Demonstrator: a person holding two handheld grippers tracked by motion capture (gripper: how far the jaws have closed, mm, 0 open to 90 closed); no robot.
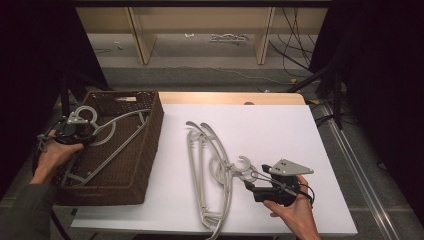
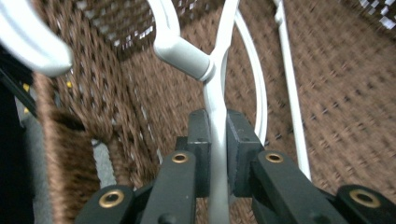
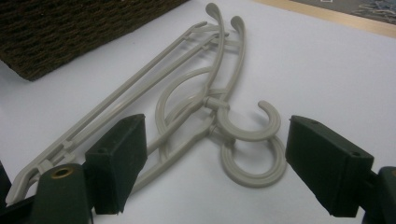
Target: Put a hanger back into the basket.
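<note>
A grey plastic hanger (image 1: 121, 134) lies tilted inside the brown wicker basket (image 1: 151, 145) at the table's left, its hook up by the left rim. My left gripper (image 1: 82, 135) reaches over that rim and is shut on the hanger. In the left gripper view the pads (image 2: 200, 135) squeeze the hanger's thin arm just below the hook's neck (image 2: 187, 56). Two more grey hangers (image 1: 205, 165) lie stacked on the white table, hooks toward my right gripper (image 1: 252, 184). It stands open, and in the right gripper view the two hooks (image 3: 250, 140) lie on the table between its wide jaws, untouched.
The white table top (image 1: 280, 130) has bare room to the right of the hangers and behind them. A wooden shelf frame (image 1: 200, 30) stands beyond the table. Cables (image 1: 295, 60) run over the floor at the back right. Dark curtains close both sides.
</note>
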